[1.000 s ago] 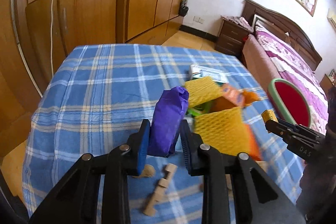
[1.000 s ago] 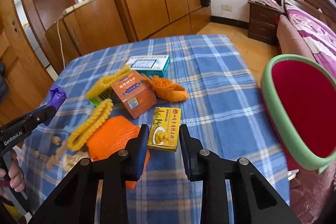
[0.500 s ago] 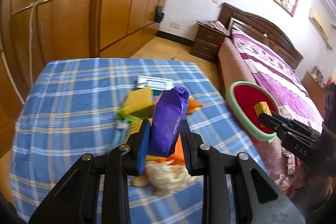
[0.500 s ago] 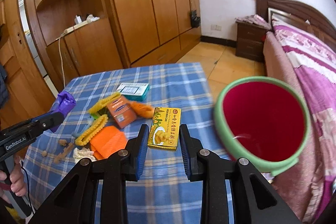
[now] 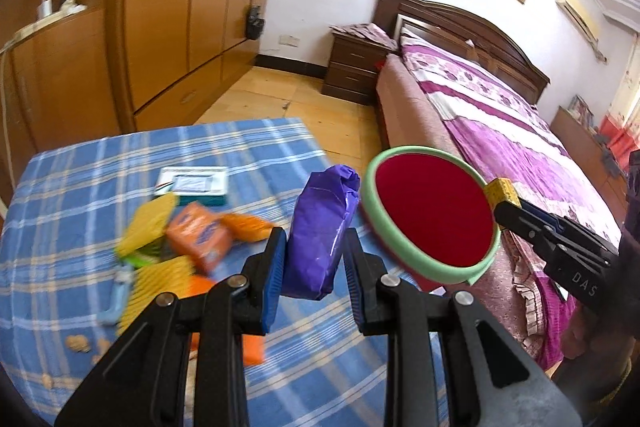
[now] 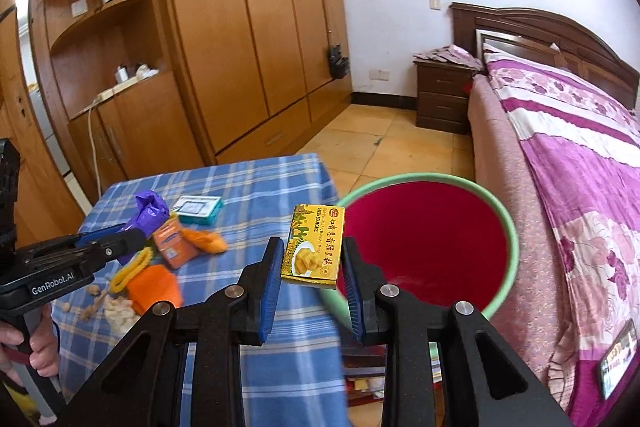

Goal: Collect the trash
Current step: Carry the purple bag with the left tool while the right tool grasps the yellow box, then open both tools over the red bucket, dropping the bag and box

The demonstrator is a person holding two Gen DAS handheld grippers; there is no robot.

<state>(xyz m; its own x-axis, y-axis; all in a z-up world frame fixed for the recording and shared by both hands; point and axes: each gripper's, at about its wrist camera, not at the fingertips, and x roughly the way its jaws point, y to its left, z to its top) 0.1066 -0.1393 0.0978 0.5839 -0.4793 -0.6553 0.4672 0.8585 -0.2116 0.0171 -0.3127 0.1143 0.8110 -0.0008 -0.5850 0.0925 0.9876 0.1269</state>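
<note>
- Blue-checked tablecloth (image 5: 72,163) fills the left of both views, with the uncollected litter on it: one teal-edged white box (image 5: 192,183), one orange carton (image 5: 200,237), one orange wrapper (image 5: 250,227), yellow foam netting (image 5: 150,219) in at least two pieces, and one larger orange sheet (image 6: 154,285). Pale crumbs or shells lie at lower left, too small to count.
- Centre of the left wrist view: the left gripper (image 5: 314,263) is narrowed to a slim gap and clamped on one purple packet (image 5: 322,231), which stands upright between the blue pads.
- Centre of the right wrist view: the right gripper (image 6: 312,269) is likewise nearly closed, pinching one yellow bean-cake box (image 6: 314,247) by its long edges, face up.
- Right of centre: one red basin (image 5: 434,215) with a green rim, off the table's right edge beside the bed (image 5: 520,147). It looks to be the bin.
- To do this step well, I judge: bring each item fully over the red interior before letting go, since both are over the rim's near edge at best.
- Release one at a time, low, so the light packet does not bounce out.
- Keep the two tools apart over the opening.
</note>
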